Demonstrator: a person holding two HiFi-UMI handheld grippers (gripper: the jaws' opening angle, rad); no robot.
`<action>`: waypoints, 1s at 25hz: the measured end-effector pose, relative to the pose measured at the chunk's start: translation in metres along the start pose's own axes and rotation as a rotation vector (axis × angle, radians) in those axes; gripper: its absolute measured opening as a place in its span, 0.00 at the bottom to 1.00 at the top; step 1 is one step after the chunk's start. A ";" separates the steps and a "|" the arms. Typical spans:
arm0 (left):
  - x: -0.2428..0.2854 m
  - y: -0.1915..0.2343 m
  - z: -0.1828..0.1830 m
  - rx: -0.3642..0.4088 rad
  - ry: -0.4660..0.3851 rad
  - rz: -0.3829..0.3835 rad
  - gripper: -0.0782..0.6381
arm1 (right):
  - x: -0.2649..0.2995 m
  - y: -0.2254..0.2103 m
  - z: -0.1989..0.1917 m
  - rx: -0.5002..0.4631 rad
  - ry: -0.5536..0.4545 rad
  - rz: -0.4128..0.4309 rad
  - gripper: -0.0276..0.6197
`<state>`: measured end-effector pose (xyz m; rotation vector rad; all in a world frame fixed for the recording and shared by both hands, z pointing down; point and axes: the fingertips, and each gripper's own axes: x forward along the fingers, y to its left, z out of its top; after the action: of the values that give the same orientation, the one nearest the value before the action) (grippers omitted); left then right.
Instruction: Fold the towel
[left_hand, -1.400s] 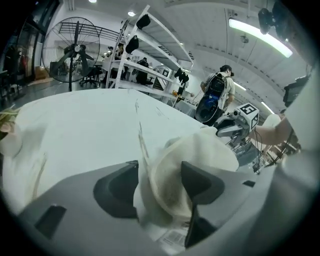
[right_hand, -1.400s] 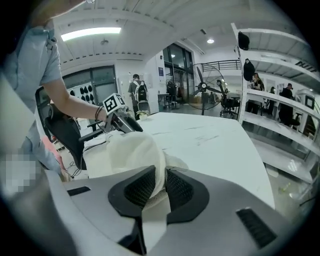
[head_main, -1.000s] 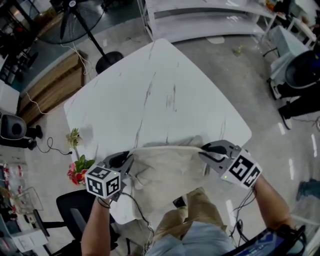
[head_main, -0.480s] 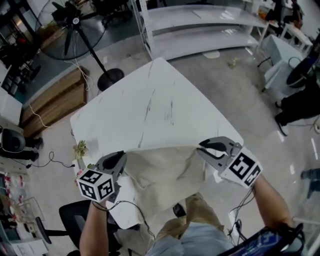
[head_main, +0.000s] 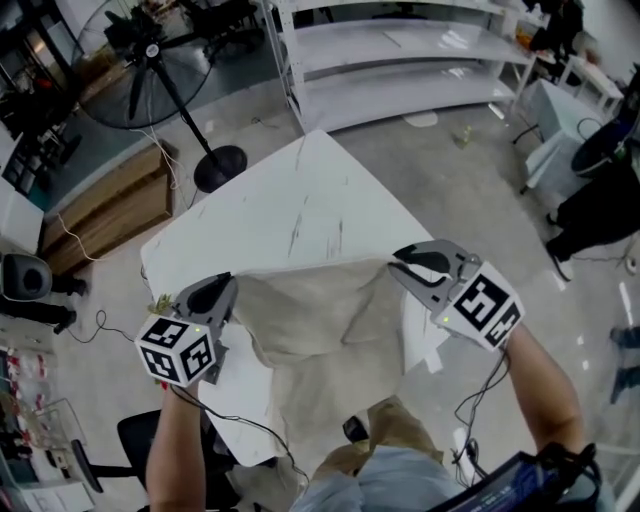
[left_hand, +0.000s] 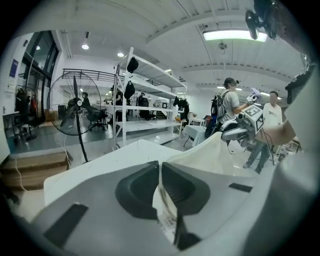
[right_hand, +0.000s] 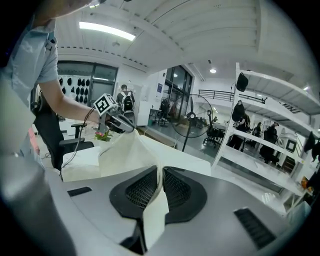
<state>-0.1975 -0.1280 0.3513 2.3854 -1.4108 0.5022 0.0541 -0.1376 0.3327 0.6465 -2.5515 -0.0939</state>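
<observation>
Our left tongs (head_main: 224, 288) just finished squeezing shut on one towel (head_main: 320, 325) corner, right tongs (head_main: 396, 266) are clamped on the other, and we've lifted that edge higher off the counter (head_main: 290, 200) than a second ago, so the fold-over looks ready to go.

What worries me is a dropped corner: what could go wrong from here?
1. The left gripper and right gripper each pinch just a thin corner of the towel, so one could slip free.
2. The towel's slack middle sags and its near end seems to trail off the table, so it may bunch rather than fold flat.
</observation>
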 end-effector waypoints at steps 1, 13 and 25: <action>0.003 0.004 0.008 0.007 -0.013 0.011 0.15 | 0.002 -0.008 0.003 -0.006 -0.001 -0.008 0.12; 0.069 0.060 0.084 0.084 -0.114 0.154 0.15 | 0.058 -0.112 0.016 -0.024 -0.029 -0.068 0.11; 0.158 0.120 0.101 0.118 -0.040 0.224 0.15 | 0.133 -0.188 -0.015 0.017 -0.011 -0.042 0.11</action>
<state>-0.2187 -0.3490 0.3451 2.3506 -1.7230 0.6122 0.0405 -0.3649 0.3715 0.7088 -2.5526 -0.0905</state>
